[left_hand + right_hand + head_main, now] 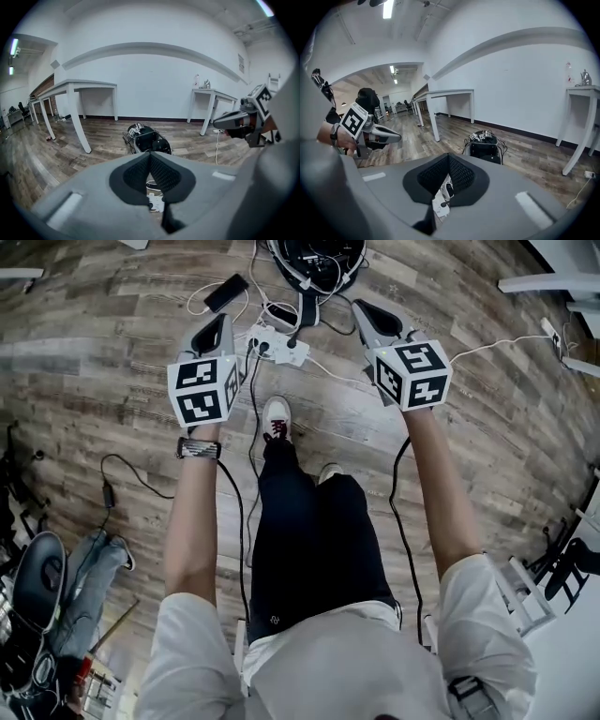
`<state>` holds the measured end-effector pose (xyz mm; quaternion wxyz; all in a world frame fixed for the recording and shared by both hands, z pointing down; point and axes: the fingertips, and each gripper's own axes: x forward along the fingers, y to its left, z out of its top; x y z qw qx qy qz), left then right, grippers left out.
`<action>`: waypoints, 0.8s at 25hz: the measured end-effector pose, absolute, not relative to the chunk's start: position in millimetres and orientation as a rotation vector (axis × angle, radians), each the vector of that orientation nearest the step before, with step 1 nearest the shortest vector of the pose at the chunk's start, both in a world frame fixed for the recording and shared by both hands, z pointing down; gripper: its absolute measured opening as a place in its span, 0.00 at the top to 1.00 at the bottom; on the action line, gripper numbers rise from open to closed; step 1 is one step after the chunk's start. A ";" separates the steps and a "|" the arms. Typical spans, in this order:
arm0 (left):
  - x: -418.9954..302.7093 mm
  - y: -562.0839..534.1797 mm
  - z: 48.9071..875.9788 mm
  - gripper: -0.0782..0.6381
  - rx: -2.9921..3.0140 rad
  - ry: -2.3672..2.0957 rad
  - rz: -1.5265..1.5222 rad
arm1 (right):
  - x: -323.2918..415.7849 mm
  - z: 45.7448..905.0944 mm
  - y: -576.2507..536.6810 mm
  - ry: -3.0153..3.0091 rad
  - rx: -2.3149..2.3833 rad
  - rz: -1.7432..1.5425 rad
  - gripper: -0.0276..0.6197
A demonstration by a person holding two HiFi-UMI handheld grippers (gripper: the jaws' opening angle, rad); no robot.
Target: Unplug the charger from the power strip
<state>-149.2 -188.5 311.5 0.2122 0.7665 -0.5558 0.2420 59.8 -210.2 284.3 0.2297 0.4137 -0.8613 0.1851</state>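
On the left of the head view, the left gripper (224,322), a grey hand-held tool with black pads and a cube of square markers, is held up over the grey-brown wood plank floor (112,381). In its own view, the left gripper (150,158) has its two ribbed pads pressed together at the tips with nothing between them. A slim black phone (226,292) with a white cable lies on the floor beyond it.

In the middle, the white oblong power strip (278,345) lies flat on the floor, well below both grippers and just ahead of the person's white shoe (276,417). Its long axis slants from upper left to lower right in the head view. The small black charger plug (293,337) sits in the strip's upper face. Its dark cord runs away from the person toward a round black basket of cables (314,259). The plug is too small to tell its own long axis. Part of the strip (439,206) shows through the gap below the right pads.

On the right, the right gripper (362,308) is raised to match. In its own view, the right gripper (448,160) has its pads closed against each other and holds nothing.
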 end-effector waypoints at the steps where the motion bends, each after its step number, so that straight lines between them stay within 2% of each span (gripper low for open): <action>1: -149.3 -188.3 292.3 0.88 2.131 -1.543 0.675 | 60.1 265.0 -209.8 -2.368 1.139 0.510 0.95; 12: -135.6 -177.9 94.7 0.88 2.195 -1.540 0.648 | 63.5 58.2 -189.6 -2.407 1.127 0.423 0.95; 20: -106.7 -139.1 -35.8 0.88 2.246 -1.584 0.495 | 75.4 -59.2 -136.3 -2.480 1.166 0.389 0.95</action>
